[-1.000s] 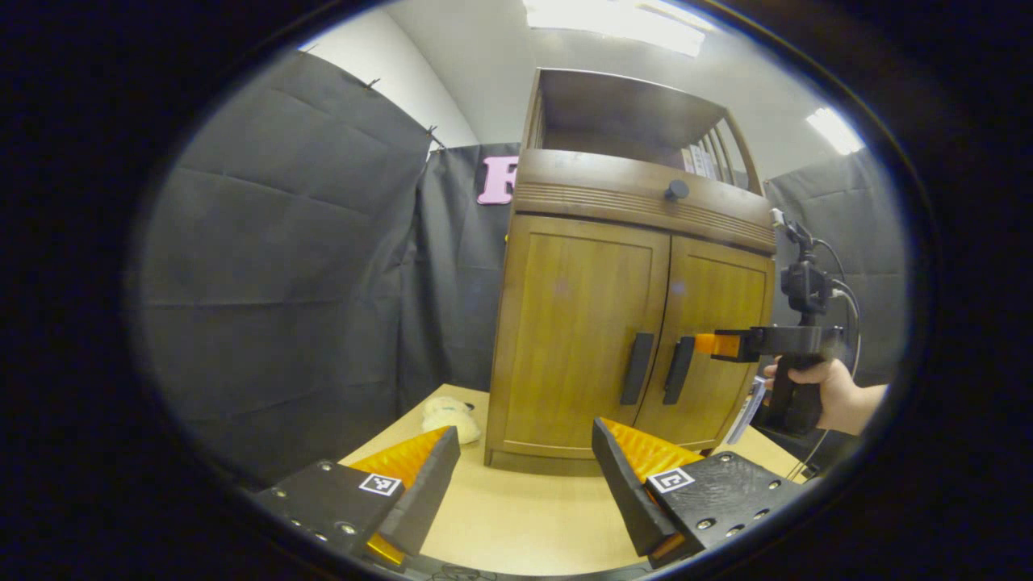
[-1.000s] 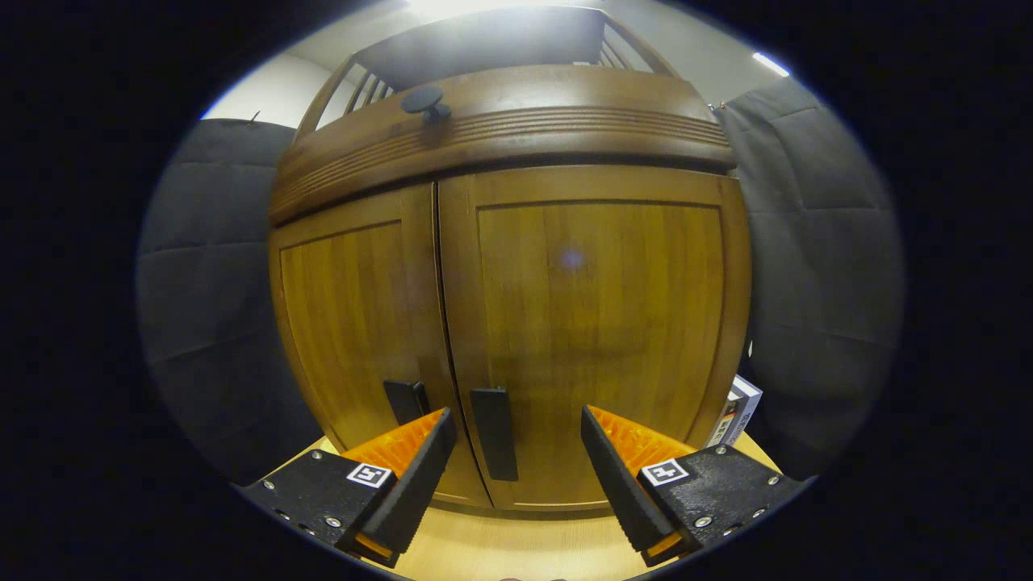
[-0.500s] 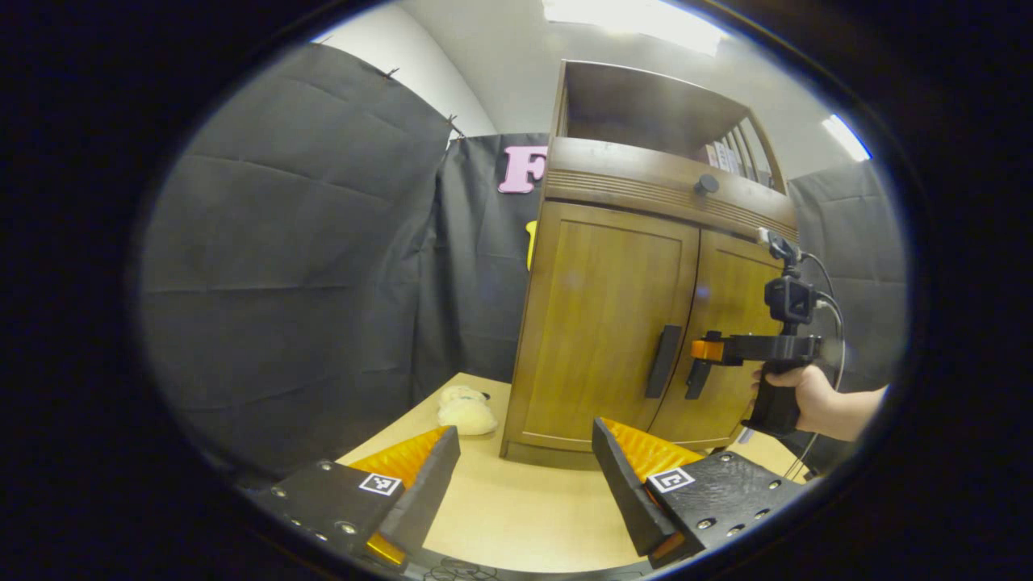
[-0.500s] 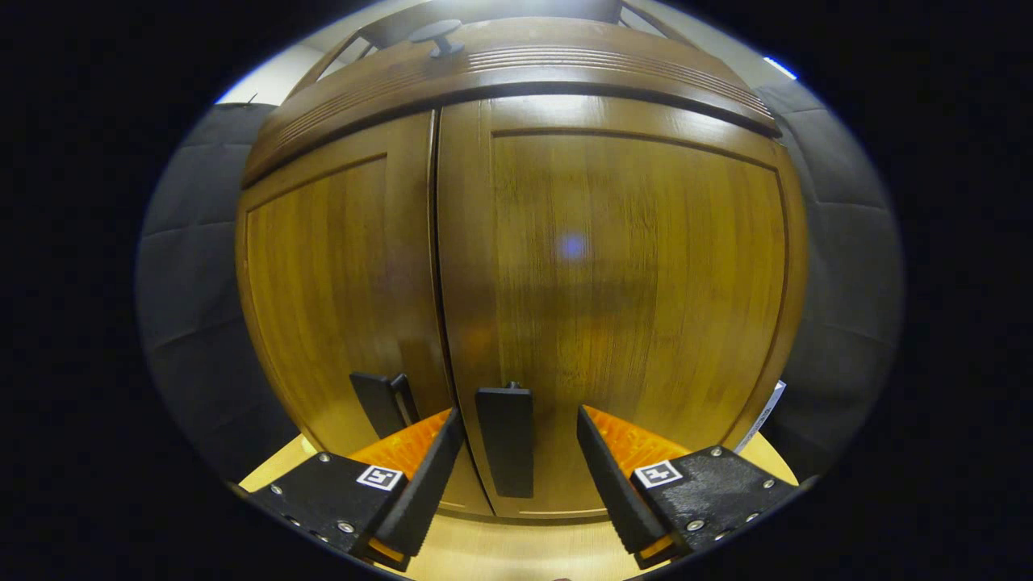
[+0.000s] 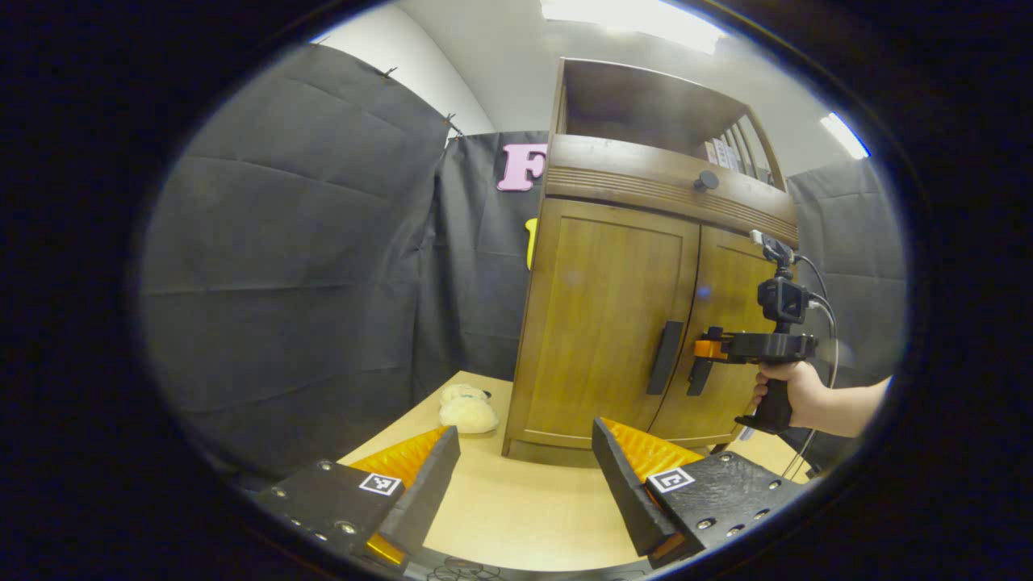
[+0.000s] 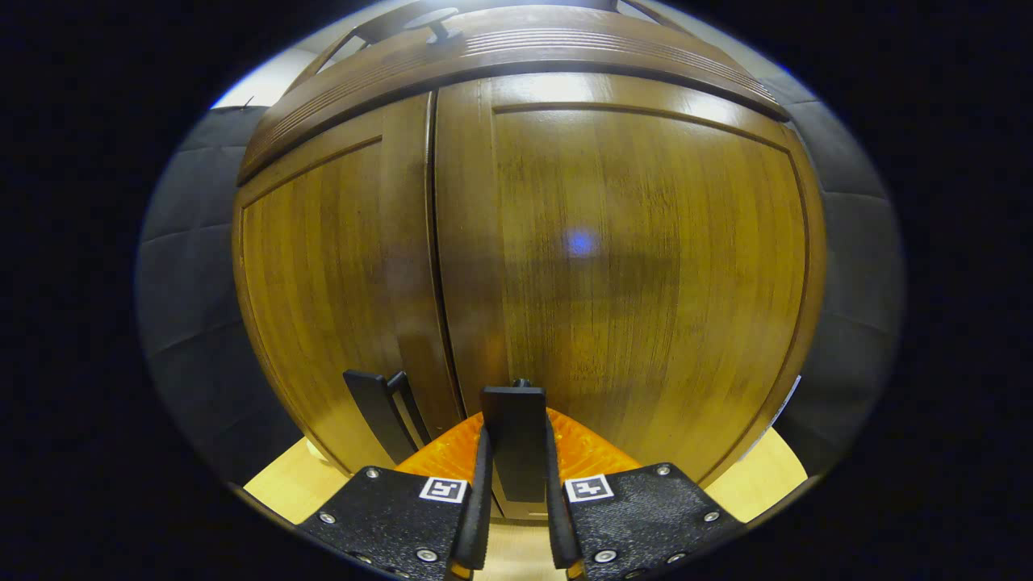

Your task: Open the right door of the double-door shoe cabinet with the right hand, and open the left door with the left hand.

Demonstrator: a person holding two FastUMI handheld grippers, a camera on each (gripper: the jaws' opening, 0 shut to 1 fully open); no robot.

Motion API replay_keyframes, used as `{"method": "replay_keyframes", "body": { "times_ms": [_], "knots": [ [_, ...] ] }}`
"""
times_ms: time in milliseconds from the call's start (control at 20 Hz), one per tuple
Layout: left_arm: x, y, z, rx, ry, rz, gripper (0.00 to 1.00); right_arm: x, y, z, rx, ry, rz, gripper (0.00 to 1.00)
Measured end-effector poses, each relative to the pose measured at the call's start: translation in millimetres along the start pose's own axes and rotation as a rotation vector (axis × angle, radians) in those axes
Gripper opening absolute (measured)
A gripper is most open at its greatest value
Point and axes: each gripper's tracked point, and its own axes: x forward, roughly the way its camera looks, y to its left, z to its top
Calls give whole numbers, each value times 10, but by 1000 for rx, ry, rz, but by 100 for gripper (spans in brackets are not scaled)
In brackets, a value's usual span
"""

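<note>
Wooden brown double-door shoe cabinet stood on a light wooden tabletop, both doors shut. Right door carried a black vertical bar handle; right gripper was clamped on it, both fingers pressing its sides in the right gripper view. Same grasp seen side-on in the left gripper view, a person's hand holding that gripper's black grip, camera and cable on top. Left door had its own black bar handle, just beside the seam, untouched. Left gripper hung back from the cabinet over the tabletop, fingers spread wide, nothing between them. Above the doors ran a ribbed wooden drawer front with a round black knob, then an open shelf with slatted side. Small cream plush toy lay on the tabletop near the cabinet's left corner. Black cloth wall behind and to both sides.
</note>
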Motion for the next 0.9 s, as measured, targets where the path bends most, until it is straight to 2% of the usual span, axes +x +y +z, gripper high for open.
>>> {"method": "replay_keyframes", "body": {
  "times_ms": [450,800,900],
  "knots": [
    [10,-69,-34,26,17,-50,95,-363,-18,-76,-11,-13,17,29],
    [34,-124,-34,12,10,-89,94,-651,-77,-160,-7,-10,38,29],
    [38,-201,-97,-19,25,-106,94,-761,-99,-198,-13,-9,48,29]
  ]
}}
